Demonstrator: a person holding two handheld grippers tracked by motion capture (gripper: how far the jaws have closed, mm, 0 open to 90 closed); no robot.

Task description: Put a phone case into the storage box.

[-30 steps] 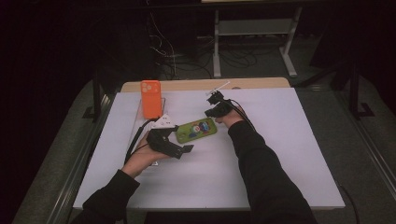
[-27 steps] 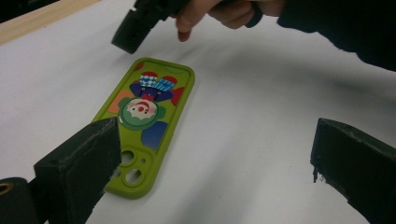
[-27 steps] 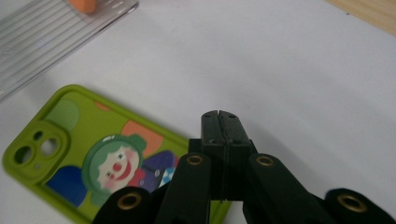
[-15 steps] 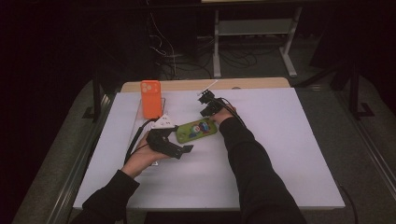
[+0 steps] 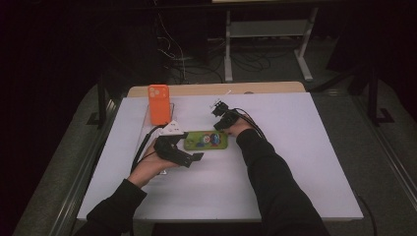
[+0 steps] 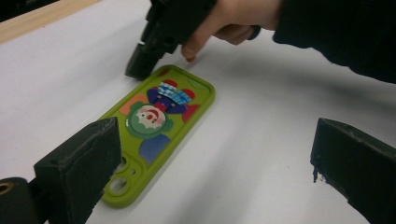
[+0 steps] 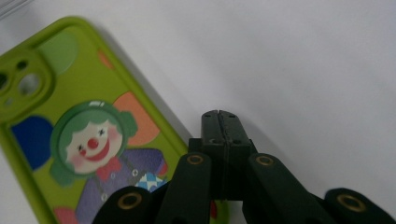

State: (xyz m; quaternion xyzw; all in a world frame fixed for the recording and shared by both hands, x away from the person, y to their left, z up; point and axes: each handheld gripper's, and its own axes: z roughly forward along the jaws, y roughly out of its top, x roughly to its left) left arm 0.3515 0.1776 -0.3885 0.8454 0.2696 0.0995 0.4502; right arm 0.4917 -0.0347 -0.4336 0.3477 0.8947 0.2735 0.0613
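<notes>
Now I am logging: right hand-held gripper (image 5: 216, 106), jaws shut empty, having swung in toward the green clown phone case (image 5: 206, 140) lying flat on the surface (image 5: 305, 162), left hand-held gripper (image 5: 195, 158) waiting wide beside it.

Dim lab: white table (image 5: 305, 162), floor cables (image 5: 172, 54).

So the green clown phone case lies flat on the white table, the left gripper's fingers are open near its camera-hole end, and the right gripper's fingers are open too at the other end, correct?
Not quite: the right gripper has its fingers shut, pressed together with nothing between them, as the right gripper view shows. The rest stands: the green clown phone case lies flat on the white table, and the left gripper is open near its camera-hole end.
</notes>
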